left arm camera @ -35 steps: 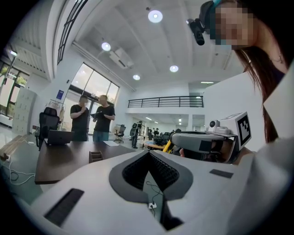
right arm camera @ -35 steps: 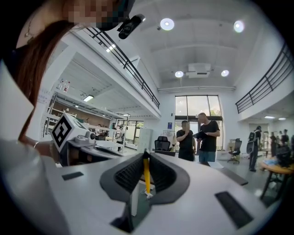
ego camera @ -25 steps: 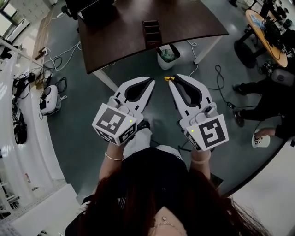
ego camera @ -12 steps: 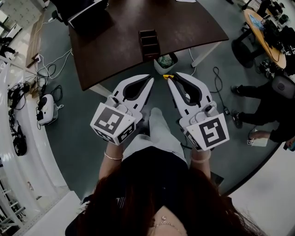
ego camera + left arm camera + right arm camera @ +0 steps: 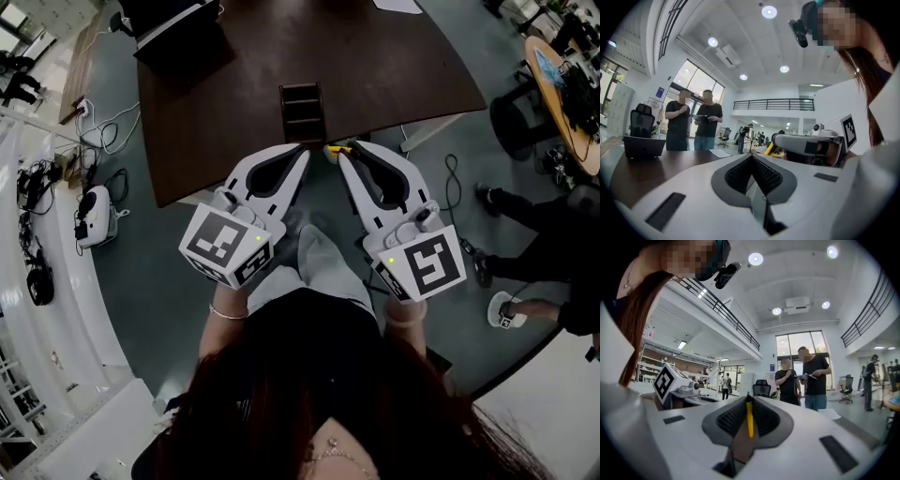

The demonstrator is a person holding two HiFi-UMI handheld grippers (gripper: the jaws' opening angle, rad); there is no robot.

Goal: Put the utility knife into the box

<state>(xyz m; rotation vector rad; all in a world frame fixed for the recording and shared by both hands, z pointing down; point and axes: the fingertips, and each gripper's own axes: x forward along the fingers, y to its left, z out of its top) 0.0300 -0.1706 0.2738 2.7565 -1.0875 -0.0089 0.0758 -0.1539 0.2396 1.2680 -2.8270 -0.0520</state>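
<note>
A dark compartmented box (image 5: 302, 112) stands on the brown table (image 5: 225, 112), near its front edge. In the head view my right gripper (image 5: 343, 153) is shut on the yellow utility knife (image 5: 337, 148). Its tips are at the table's edge, just below and right of the box. The knife (image 5: 749, 420) shows as a thin yellow strip between the dark pads in the right gripper view. Beside it, my left gripper (image 5: 302, 150) is shut with nothing in it; its pads (image 5: 740, 173) meet in the left gripper view.
A black laptop (image 5: 173, 23) and a sheet of paper (image 5: 398, 5) lie at the table's far side. Two people (image 5: 693, 119) stand beyond the table. Cables and a white device (image 5: 98, 206) lie on the floor at left. A seated person's legs (image 5: 534, 211) are at right.
The table and box have come nearer as the person walked forward. Both grippers' tips now reach the table's front edge. The right gripper still holds the knife.
</note>
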